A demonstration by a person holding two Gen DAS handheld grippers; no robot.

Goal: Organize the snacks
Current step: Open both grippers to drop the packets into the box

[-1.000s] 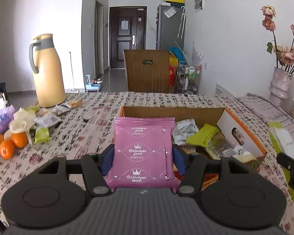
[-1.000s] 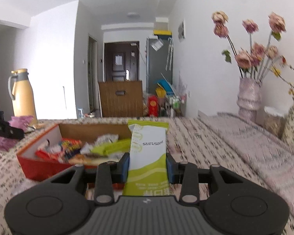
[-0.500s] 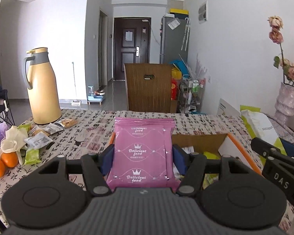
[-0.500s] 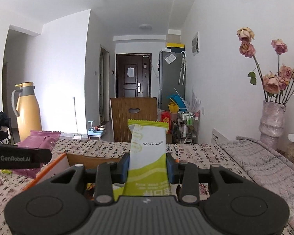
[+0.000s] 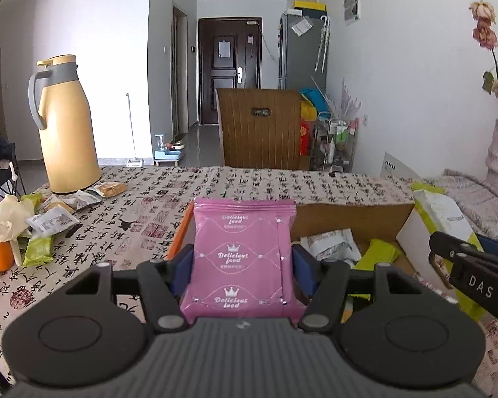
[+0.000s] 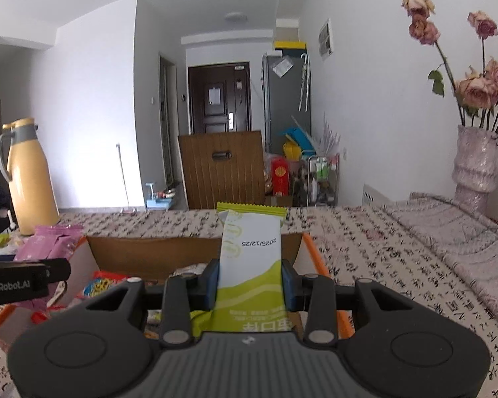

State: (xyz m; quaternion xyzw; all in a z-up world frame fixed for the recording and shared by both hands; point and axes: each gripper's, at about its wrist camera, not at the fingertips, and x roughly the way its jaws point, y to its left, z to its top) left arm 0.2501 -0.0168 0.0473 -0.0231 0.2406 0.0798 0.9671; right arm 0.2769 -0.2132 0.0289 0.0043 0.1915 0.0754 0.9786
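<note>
Pink packet (image 5: pixel 242 258); green-white packet (image 6: pixel 250 265); orange-rimmed brown box (image 5: pixel 348 214); yellow-grey jug (image 5: pixel 64 126); black-script tablecloth (image 5: pixel 249 182).

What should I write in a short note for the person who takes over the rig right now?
Left gripper: shut on the pink packet, held upright at the box's near left corner.
Right gripper: shut on the green packet, upright over the box.
Box: open on the table, several snacks already inside.
Done: both packets picked up and brought to the box.
Left: release both into the box, then collect the loose snacks by the jug at the table's left side. Oranges lie there too.
</note>
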